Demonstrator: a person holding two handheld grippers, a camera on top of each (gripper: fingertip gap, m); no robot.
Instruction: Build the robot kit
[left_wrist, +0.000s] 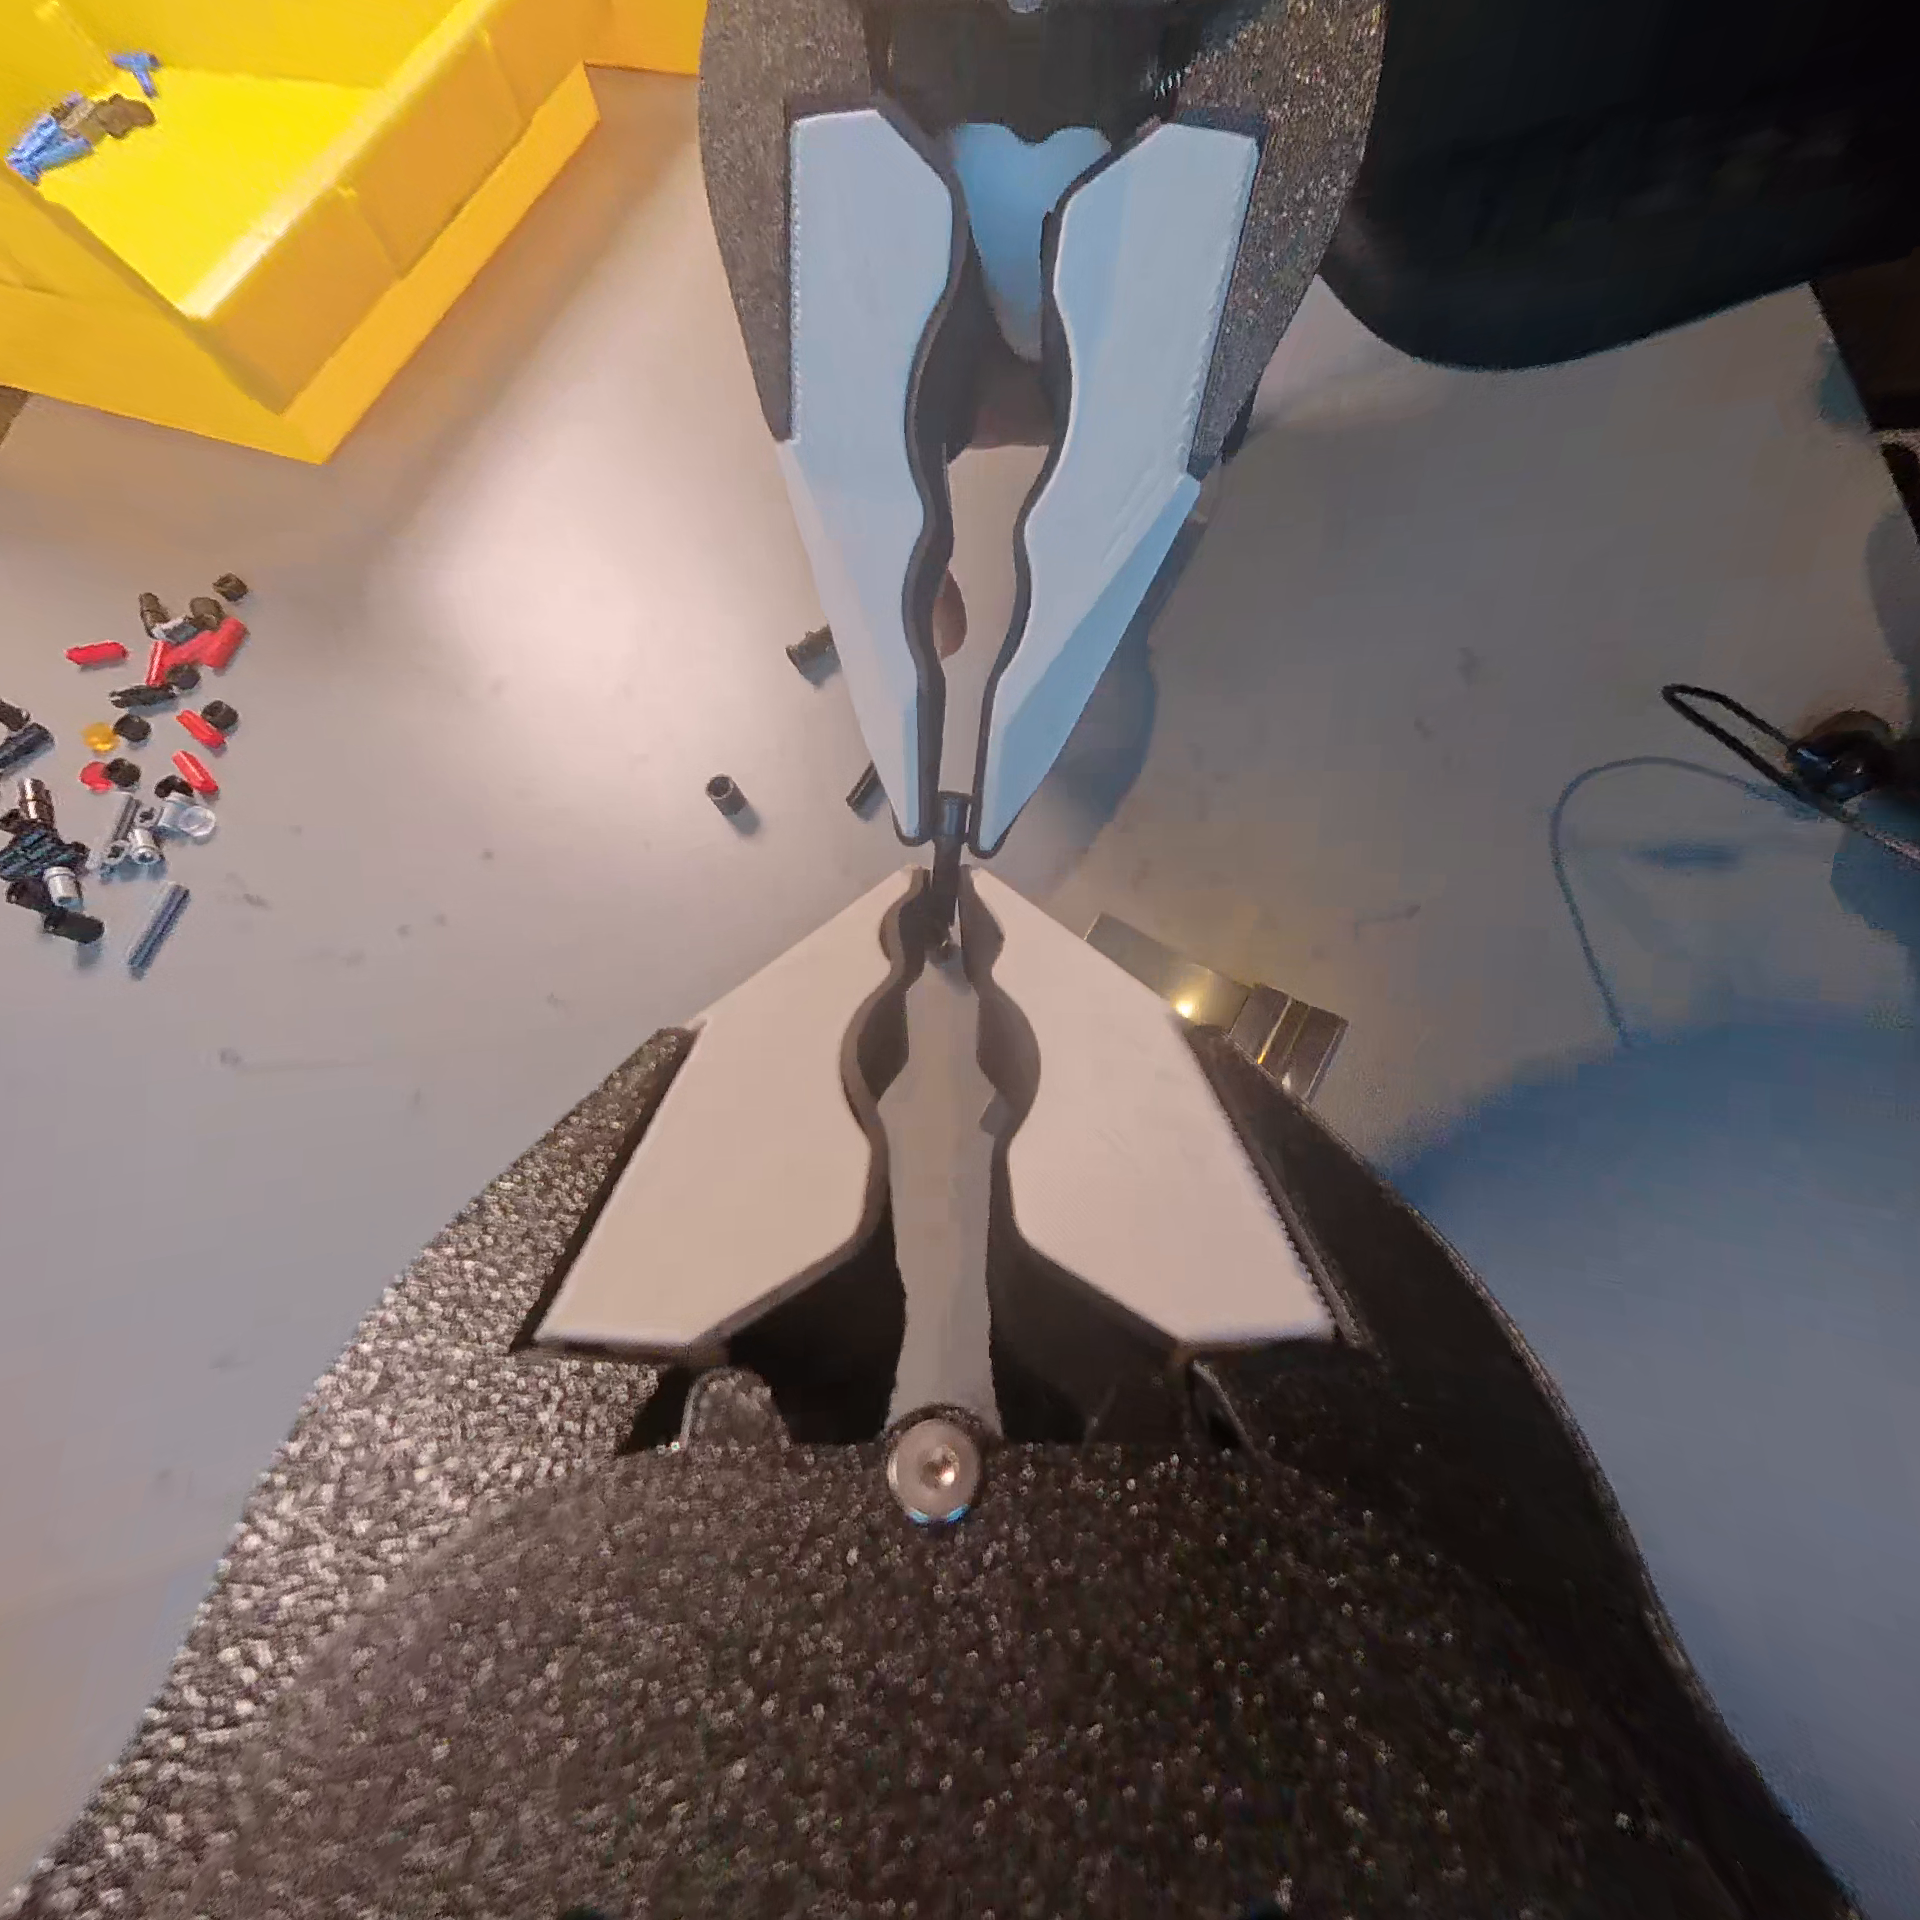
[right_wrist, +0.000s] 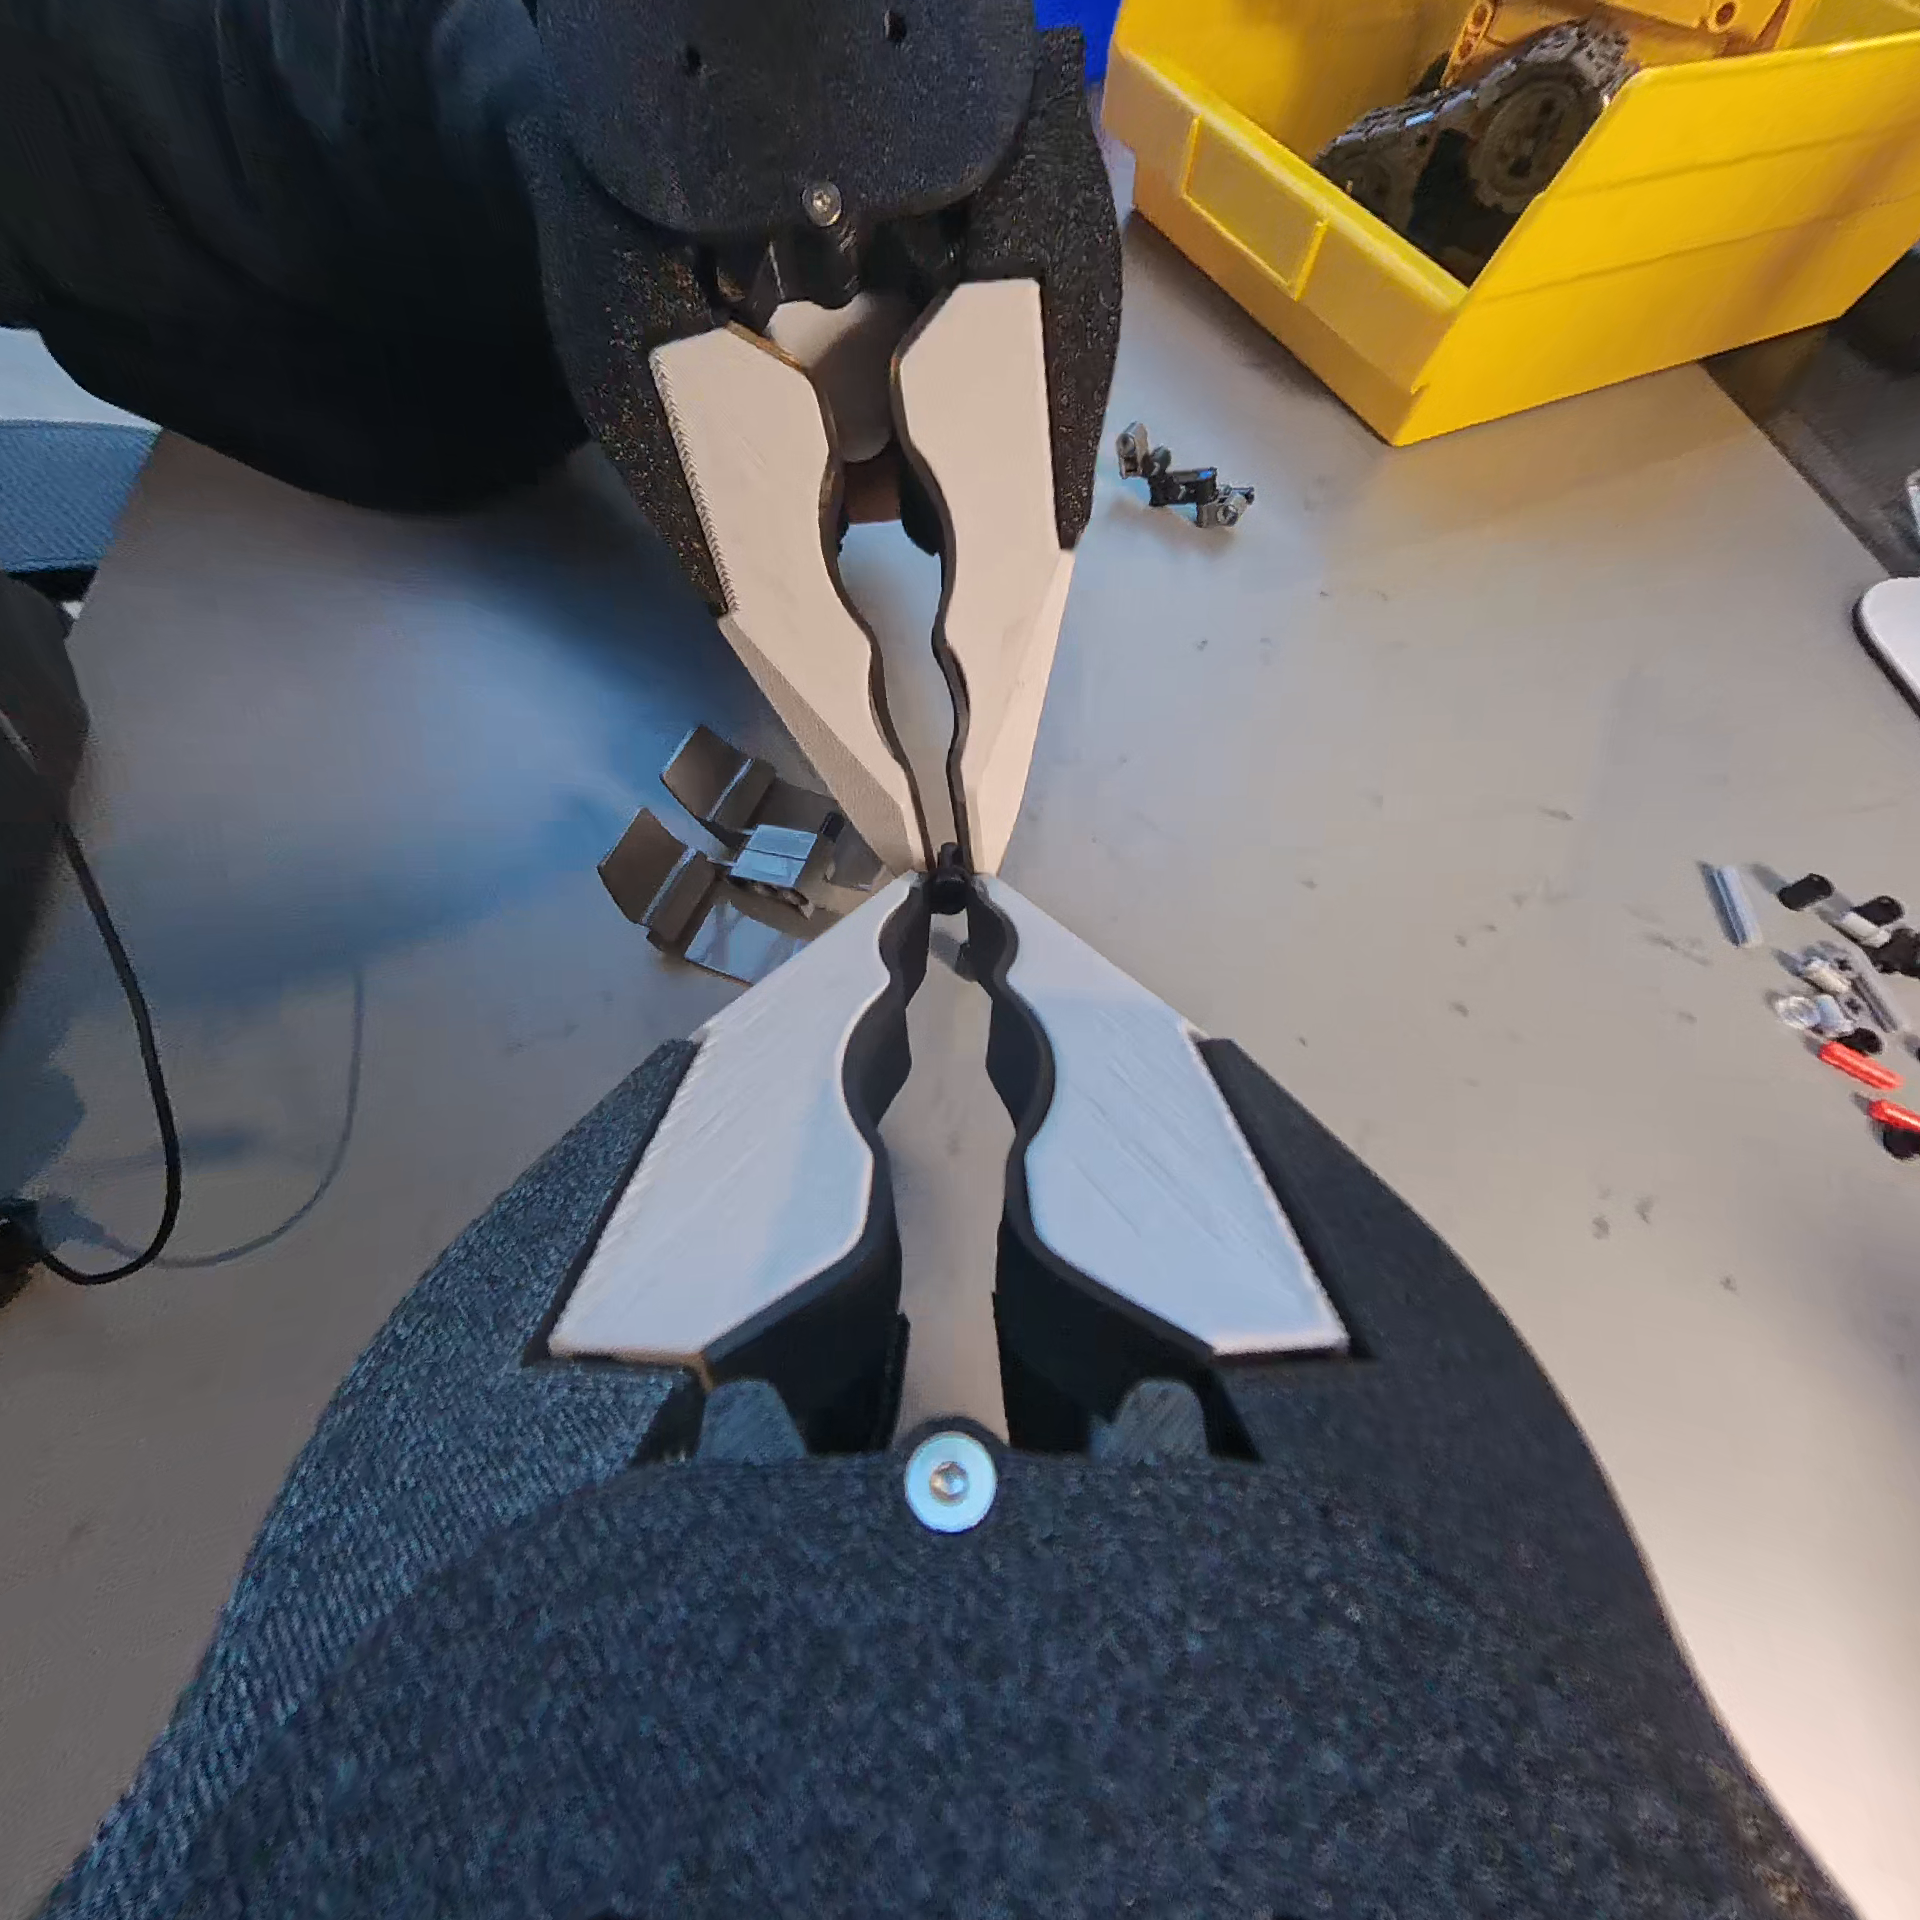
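Meeting tip to tip above the grey worktop (left_wrist: 436, 1039), left claw (left_wrist: 940, 883) and right claw (right_wrist: 948, 894) both pinching narrow on one small black pin (right_wrist: 948, 878), loose parts (left_wrist: 135, 769) lying well apart.

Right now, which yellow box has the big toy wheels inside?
The yellow bin in the right wrist view holds black wheels; the yellow tray holds only tiny blue and black bits.

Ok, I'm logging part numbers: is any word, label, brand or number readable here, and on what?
None readable. The yellow bin has a label slot that looks blank; the loose small parts and the black piece held by the left gripper and right gripper show no legible marks.
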